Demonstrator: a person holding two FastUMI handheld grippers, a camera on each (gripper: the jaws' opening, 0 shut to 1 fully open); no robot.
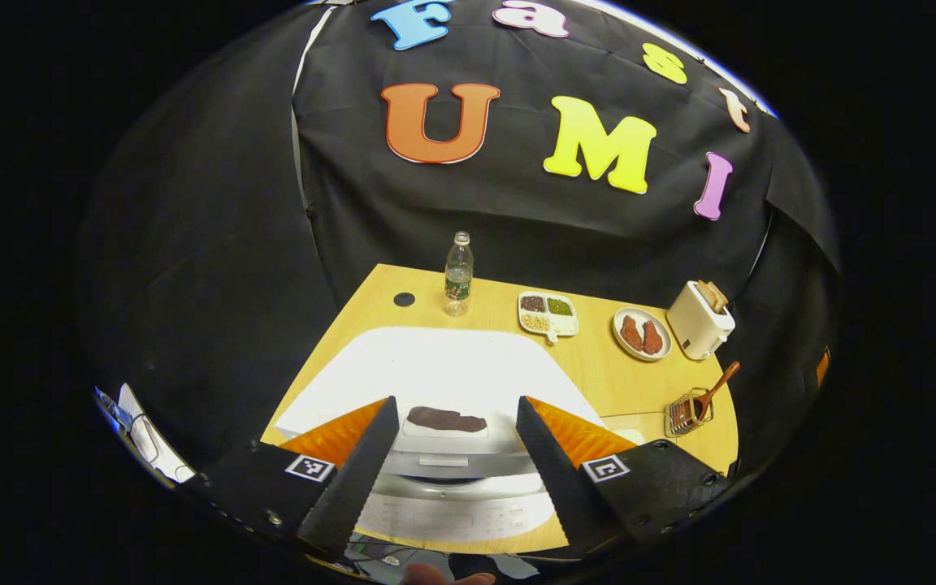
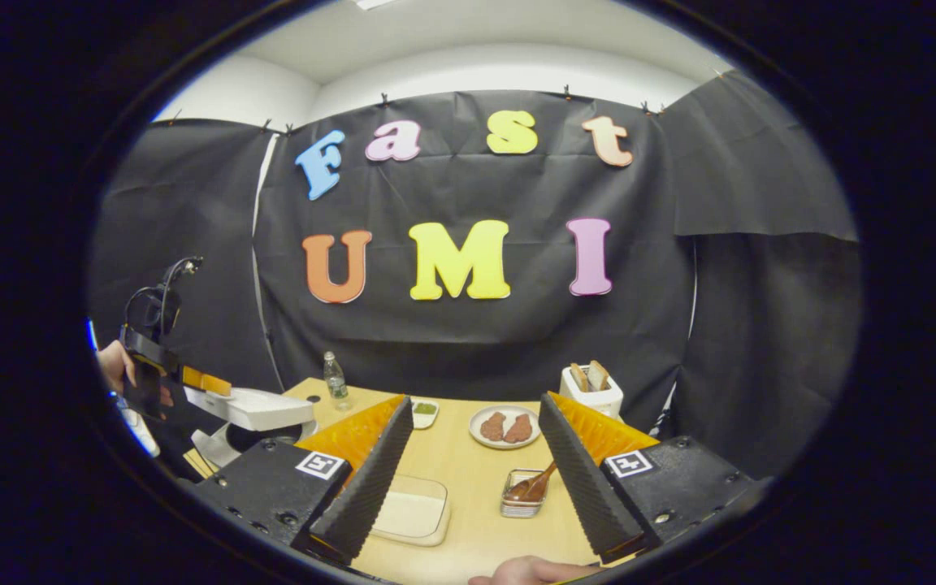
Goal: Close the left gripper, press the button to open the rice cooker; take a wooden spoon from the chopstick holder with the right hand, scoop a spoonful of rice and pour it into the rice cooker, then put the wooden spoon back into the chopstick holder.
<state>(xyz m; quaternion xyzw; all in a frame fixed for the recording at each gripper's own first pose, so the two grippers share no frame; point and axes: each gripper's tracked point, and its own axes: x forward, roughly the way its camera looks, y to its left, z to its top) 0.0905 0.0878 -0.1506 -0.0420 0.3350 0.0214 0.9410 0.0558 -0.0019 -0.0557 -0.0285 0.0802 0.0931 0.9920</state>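
Observation:
The white rice cooker (image 1: 435, 370) lies just under my left gripper (image 1: 456, 406), whose fingers stand wide apart and open above its lid and front panel. From the right gripper view, the cooker's lid (image 2: 261, 409) is lifted off the dark pot opening, and the left gripper (image 2: 216, 384), held by a hand, hovers at it. The wooden spoon (image 2: 537, 485) leans in the wire chopstick holder (image 2: 522, 502), ahead of my open, empty right gripper (image 2: 474, 402). A clear box of rice (image 2: 408, 512) sits between its fingers, nearer the left one. The spoon (image 1: 717, 388) and holder (image 1: 686, 413) stand at the table's right edge.
At the back of the wooden table (image 2: 468, 471) stand a water bottle (image 1: 458, 274), a divided dish of beans (image 1: 548, 314), a plate with two pieces of meat (image 1: 641, 333) and a toaster (image 1: 699, 319). Black cloth walls close in behind and beside the table.

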